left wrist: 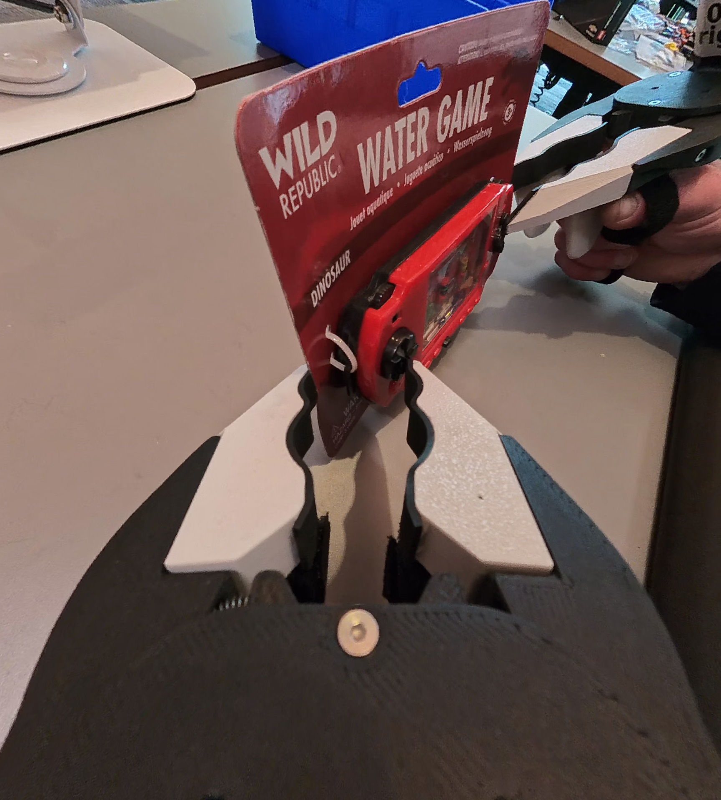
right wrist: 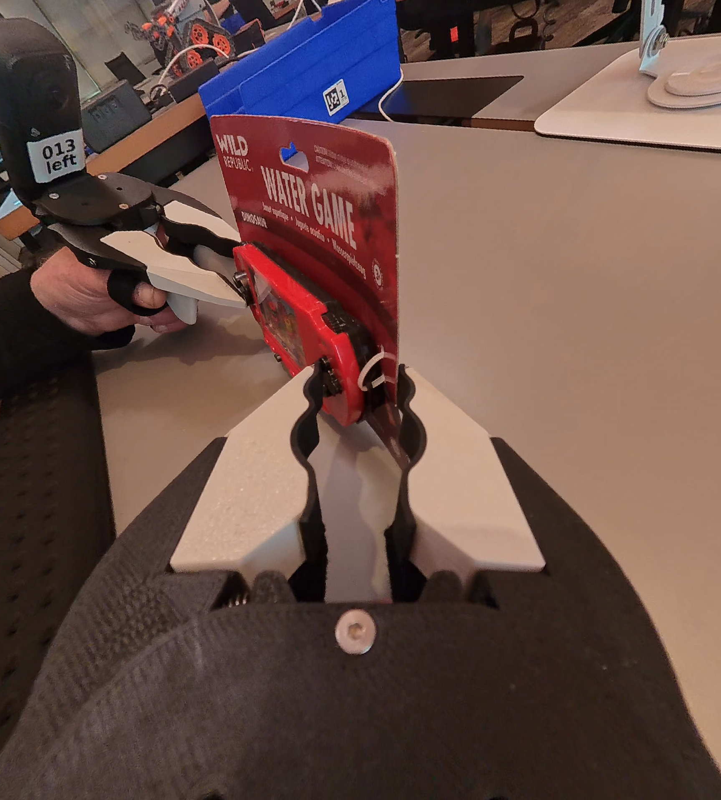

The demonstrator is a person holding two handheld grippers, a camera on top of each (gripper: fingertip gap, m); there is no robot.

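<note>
The left gripper (left wrist: pixel 361 381) and right gripper (right wrist: pixel 356 381) are each clamping an opposite end of a red handheld toy (left wrist: pixel 428 298) zip-tied to its dark red card (left wrist: pixel 376 173), standing upright over open grey table (left wrist: pixel 112 281) near a blue bin (right wrist: pixel 307 78).

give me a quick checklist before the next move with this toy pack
1. Left tool closed on one end of the toy pack: ok.
2. Right tool closed on the other end: ok.
3. Pack upright: ok, slightly tilted.
4. Pack clear of the table: cannot tell.
5. White tie holding the red game to the card: ok.
6. Blue bin behind, apart from the pack: ok.
</note>
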